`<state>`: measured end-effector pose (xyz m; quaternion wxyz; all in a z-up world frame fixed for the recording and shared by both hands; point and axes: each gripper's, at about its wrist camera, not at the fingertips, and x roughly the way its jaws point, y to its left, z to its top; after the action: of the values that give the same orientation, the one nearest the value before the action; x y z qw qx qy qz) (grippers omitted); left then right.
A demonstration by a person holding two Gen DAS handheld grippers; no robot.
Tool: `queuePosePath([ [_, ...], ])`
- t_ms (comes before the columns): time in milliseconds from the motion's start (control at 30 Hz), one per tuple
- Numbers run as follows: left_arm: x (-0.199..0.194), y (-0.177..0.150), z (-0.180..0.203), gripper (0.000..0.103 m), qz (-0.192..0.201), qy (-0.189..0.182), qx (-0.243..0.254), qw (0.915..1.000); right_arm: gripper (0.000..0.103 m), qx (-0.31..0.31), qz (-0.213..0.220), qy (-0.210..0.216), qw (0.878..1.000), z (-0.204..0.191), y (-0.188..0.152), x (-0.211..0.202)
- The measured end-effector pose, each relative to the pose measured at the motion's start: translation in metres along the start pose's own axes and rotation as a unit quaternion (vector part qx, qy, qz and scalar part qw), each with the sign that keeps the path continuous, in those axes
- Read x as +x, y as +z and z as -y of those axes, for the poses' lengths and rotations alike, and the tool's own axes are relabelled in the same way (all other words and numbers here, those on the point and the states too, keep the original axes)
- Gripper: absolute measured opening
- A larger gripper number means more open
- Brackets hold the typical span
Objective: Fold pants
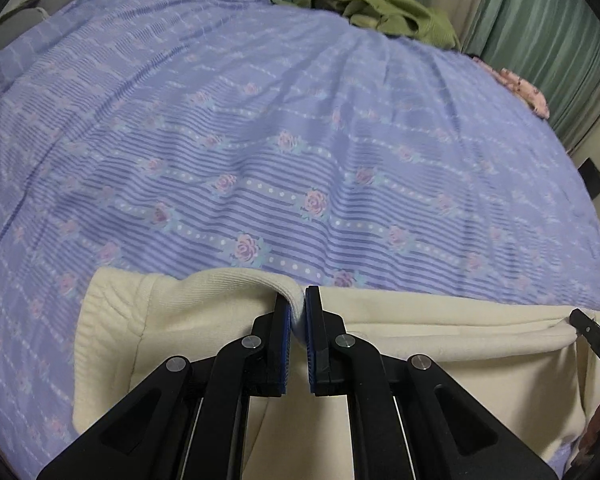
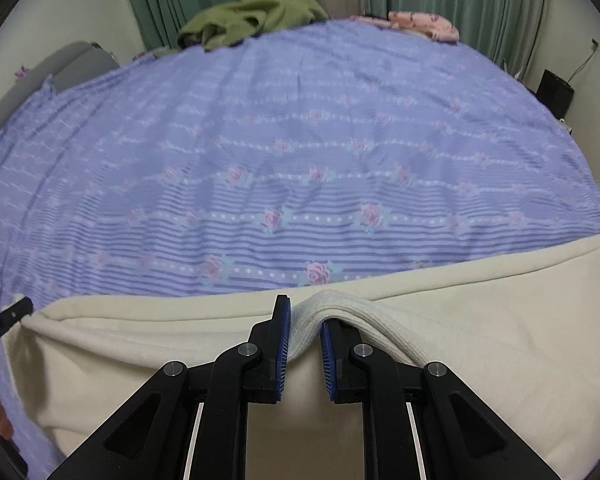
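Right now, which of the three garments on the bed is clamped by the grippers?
The cream pants at the near edge; the green garment and pink garment lie untouched at the far side.

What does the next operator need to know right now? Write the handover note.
Left gripper: shut on a ribbed edge of the cream knit pants.
Right gripper: shut on another ribbed edge of the same pants.
Pants lie at the near edge of the purple rose-patterned bedspread, with the held edges lifted between the two grippers.
Done: both edges gripped, and part of a fold may be made, but I cannot tell.
Left: lay the held edge down, smooth, finish folding.
Keep clear of the crumpled green garment and pink floral cloth at the far side.
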<state>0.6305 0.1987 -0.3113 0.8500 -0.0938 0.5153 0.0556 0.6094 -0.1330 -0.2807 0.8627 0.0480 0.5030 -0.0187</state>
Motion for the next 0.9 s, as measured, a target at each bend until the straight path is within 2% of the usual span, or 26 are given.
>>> queuePosePath([
  [133,0.018,0.004,0.002,0.012,-0.015,0.005,0.001,0.9999,0.023,0.008,-0.027,-0.003,1.000,0.001,0.004,0.021],
  [233,0.021,0.007,0.005,0.014,-0.023,0.010,0.004,0.9997,0.043,0.019,-0.032,0.018,0.999,0.001,0.009,0.025],
  [300,0.015,0.009,0.005,0.029,-0.019,0.005,0.003,0.9998,0.063,0.023,-0.026,0.037,0.999,-0.002,0.015,0.020],
  [367,-0.005,0.012,0.007,0.078,0.021,0.013,0.005,0.9997,0.070,0.030,-0.020,0.049,0.998,-0.007,0.018,0.011],
  [400,-0.018,0.013,0.009,0.083,0.048,0.025,0.008,0.9985,0.072,0.037,-0.018,0.056,0.998,-0.009,0.019,0.004],
  [467,-0.042,0.014,0.013,0.083,0.075,0.019,0.023,0.9967,0.072,0.046,-0.015,0.072,0.996,-0.009,0.019,-0.009],
  [567,-0.079,0.009,0.024,0.083,0.082,-0.021,0.054,0.9950,0.072,0.034,0.010,0.079,0.996,-0.012,0.015,-0.041],
  [700,-0.128,-0.008,0.046,0.083,0.097,-0.040,0.115,0.9878,0.073,0.019,0.044,0.089,0.995,-0.010,0.000,-0.105],
  [900,-0.199,-0.047,0.076,0.086,0.095,-0.097,0.178,0.9746,0.073,0.010,0.073,0.052,0.996,0.011,-0.041,-0.198],
])
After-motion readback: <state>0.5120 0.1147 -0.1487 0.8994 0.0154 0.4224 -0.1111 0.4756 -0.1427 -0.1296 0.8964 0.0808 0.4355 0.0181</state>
